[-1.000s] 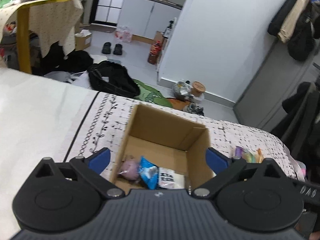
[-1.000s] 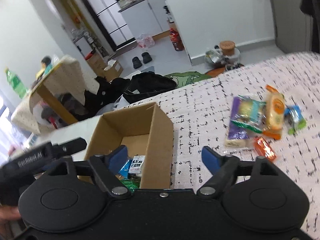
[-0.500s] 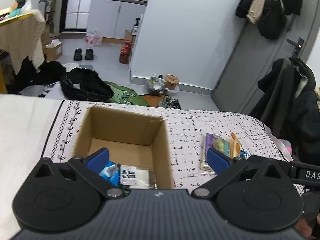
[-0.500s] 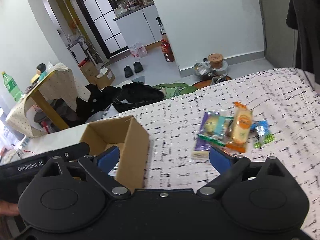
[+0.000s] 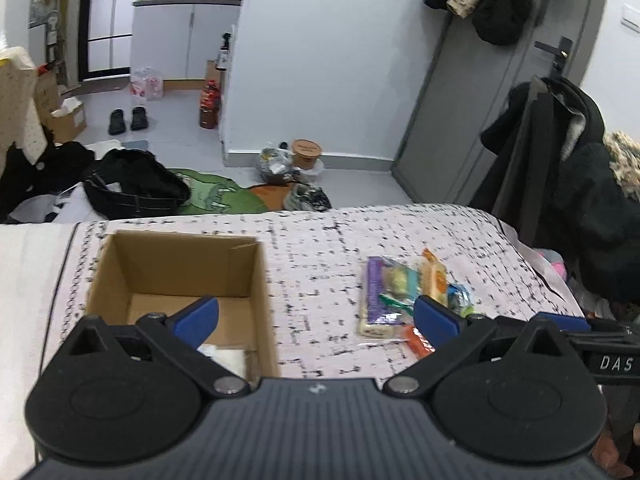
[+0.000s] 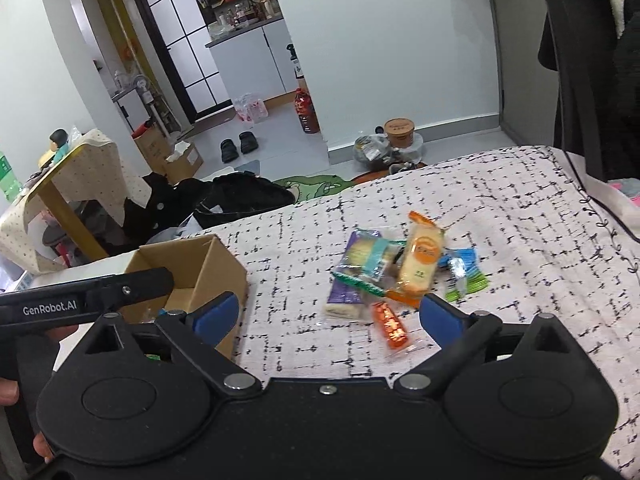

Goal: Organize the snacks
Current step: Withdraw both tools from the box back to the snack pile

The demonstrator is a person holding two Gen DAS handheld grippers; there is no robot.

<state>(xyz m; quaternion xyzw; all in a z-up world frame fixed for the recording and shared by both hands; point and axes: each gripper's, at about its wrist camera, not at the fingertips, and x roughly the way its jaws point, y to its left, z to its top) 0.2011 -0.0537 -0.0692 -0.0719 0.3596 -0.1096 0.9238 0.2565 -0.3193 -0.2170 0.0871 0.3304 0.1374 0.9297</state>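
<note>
A brown cardboard box [image 5: 180,264] stands open on the patterned tablecloth [image 5: 320,248], with a white packet [image 5: 224,358] showing inside it. To its right lies a loose pile of snacks [image 5: 400,292]. My left gripper [image 5: 316,314] is open and empty, above the cloth between the box and the pile. My right gripper [image 6: 328,314] stands wide open just short of the pile, with nothing between its fingers. That pile holds a yellow cracker packet [image 6: 422,260], a purple packet [image 6: 352,276], a small orange packet [image 6: 392,326] and a blue and green one [image 6: 460,272]. The box [image 6: 212,268] is at its left.
The table's far edge drops to a floor with a black bag [image 5: 136,188], a green mat [image 5: 216,198] and bagged items by the wall [image 5: 296,168]. Dark coats [image 5: 576,200] hang beside the table's right end. A hand [image 6: 8,392] shows at the left edge.
Both views have swung right, from over the box toward the snack pile. The right gripper's jaws have spread wider. The pile now lies closer to both grippers.
</note>
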